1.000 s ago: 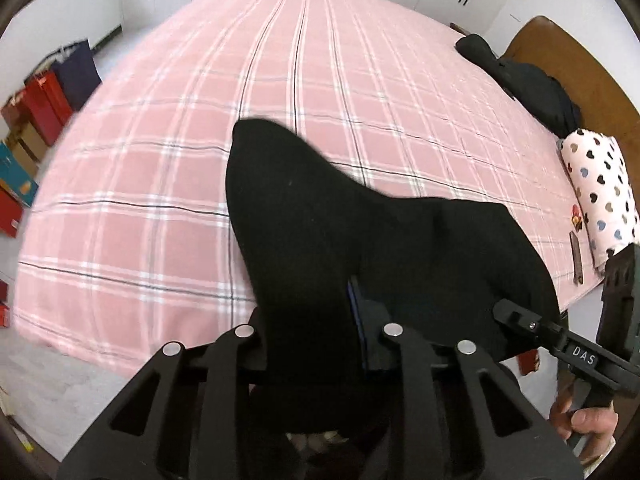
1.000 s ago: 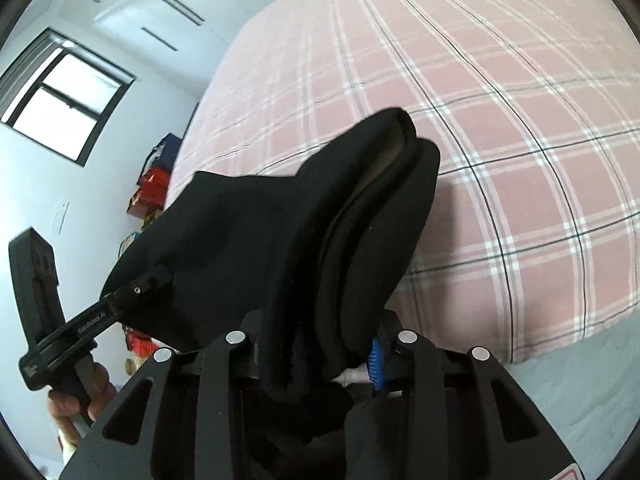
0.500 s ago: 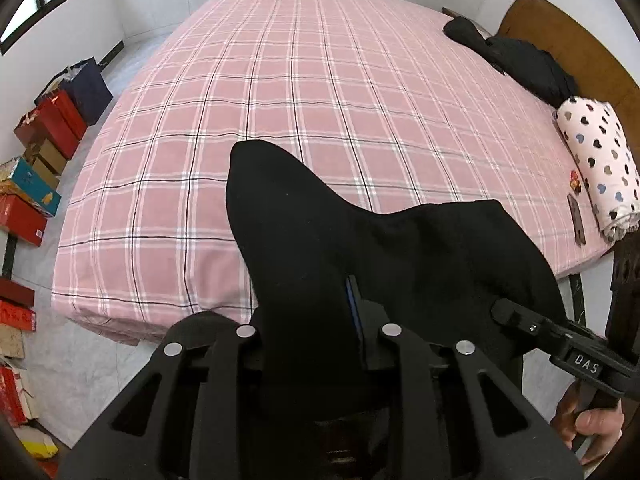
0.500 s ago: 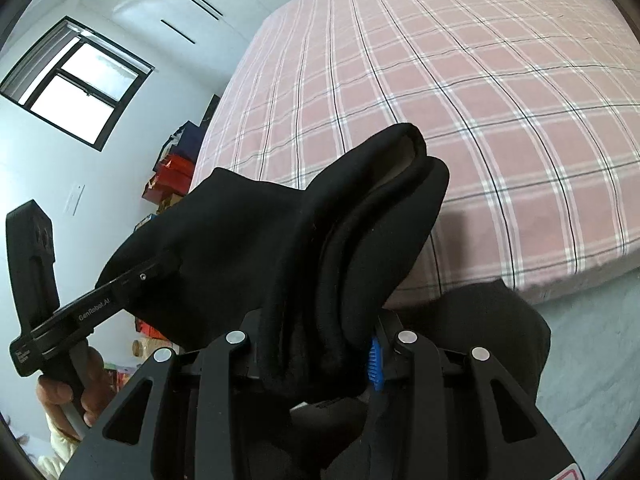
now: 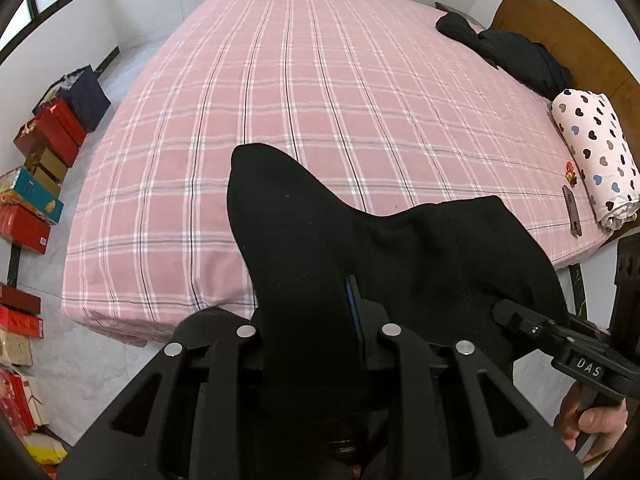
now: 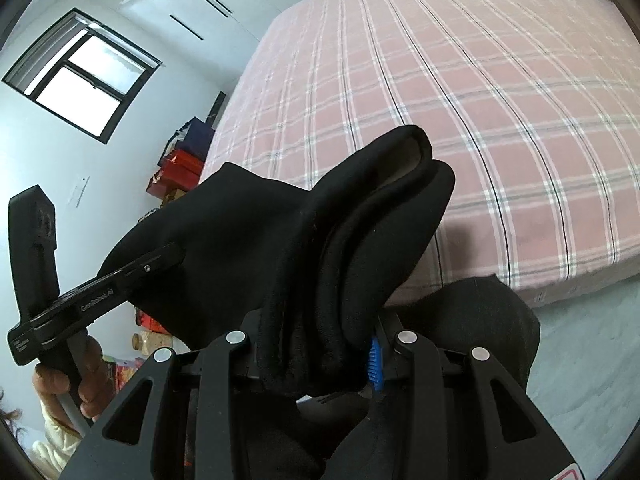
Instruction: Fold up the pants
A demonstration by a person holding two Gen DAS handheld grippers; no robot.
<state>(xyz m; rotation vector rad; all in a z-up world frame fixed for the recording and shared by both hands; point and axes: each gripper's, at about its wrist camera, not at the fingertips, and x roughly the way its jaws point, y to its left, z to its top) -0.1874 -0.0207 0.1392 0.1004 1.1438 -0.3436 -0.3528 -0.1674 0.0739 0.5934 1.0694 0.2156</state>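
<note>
We held the black pants up in the air between our two grippers, clear of the pink checked bed that lay ahead of and below the fingers. The left gripper had its fingers clamped on one bunch of the cloth, which stood up past the fingertips in a dark peak. The right gripper had its fingers clamped on a thicker, doubled roll of the same cloth, with a blue pad showing at the right finger. Each gripper showed in the other's camera, off to the side, with the pants stretched between them and more cloth hanging below the fingers.

We judged this to be the carrying step: the pants were gripped and lifted but not yet laid out, so the folding itself had hardly begun. The next move, as we saw it, called for bringing both grips forward over the bed together, keeping the cloth taut between them, and lowering it flat onto the open sheet, well away from the dark clothes and the heart-print roll at the far right.
</note>
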